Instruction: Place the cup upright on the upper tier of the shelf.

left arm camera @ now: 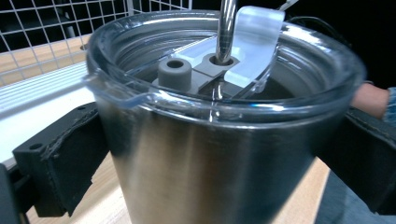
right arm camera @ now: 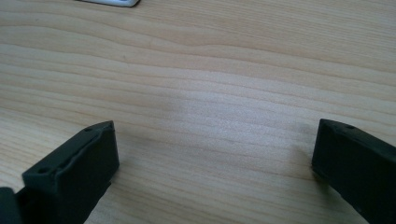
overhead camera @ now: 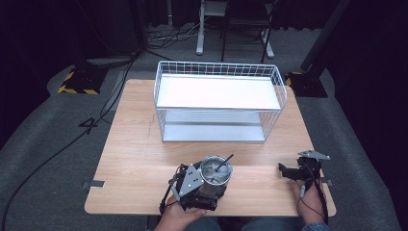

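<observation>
A steel tumbler (overhead camera: 215, 176) with a clear lid and a metal straw stands near the table's front edge. My left gripper (overhead camera: 199, 187) is shut on the tumbler (left arm camera: 210, 154), one black jaw on each side of its body. The straw (left arm camera: 226, 28) rises through the lid beside a grey plug. At the front right, my right gripper (overhead camera: 287, 172) is open, held low over the wooden table (right arm camera: 210, 84) with nothing between its jaws.
A white wire rack (overhead camera: 219, 101) with two shelves stands at the back middle of the table (overhead camera: 134, 154). Its mesh (left arm camera: 46, 32) appears behind the tumbler. Cables and stand legs lie on the grey floor beyond the table.
</observation>
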A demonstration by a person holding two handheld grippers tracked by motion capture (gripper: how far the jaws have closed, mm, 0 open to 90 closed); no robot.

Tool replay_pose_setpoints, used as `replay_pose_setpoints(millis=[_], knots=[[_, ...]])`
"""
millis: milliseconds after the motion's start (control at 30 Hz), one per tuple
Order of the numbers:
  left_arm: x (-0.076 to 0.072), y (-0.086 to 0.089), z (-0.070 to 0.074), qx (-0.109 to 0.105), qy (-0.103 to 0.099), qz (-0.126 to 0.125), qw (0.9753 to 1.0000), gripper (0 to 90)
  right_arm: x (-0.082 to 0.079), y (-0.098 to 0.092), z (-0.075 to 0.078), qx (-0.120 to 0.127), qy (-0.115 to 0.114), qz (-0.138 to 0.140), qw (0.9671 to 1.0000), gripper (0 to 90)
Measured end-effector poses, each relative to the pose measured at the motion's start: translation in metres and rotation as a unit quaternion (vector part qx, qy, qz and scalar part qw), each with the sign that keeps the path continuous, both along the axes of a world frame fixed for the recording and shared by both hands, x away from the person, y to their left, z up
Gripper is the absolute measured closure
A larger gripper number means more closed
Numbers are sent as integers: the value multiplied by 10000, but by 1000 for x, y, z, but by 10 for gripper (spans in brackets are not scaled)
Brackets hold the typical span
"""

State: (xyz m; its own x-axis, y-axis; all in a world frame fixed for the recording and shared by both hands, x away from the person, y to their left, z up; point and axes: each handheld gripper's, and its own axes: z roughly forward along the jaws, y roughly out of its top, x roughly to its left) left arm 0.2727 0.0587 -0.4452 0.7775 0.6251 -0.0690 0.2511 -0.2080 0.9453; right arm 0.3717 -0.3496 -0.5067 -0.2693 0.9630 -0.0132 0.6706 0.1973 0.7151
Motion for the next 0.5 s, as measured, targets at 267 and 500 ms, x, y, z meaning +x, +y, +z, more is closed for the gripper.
replay_pose_setpoints(millis=[267,500], knots=[[8,-9,-14,-40,-60,62,10000,3,0,0,0,0,0,0,10000,7],[10,-13,-22,-53,-135,17,9999,2,0,0,0,0,1,0,10000,7]])
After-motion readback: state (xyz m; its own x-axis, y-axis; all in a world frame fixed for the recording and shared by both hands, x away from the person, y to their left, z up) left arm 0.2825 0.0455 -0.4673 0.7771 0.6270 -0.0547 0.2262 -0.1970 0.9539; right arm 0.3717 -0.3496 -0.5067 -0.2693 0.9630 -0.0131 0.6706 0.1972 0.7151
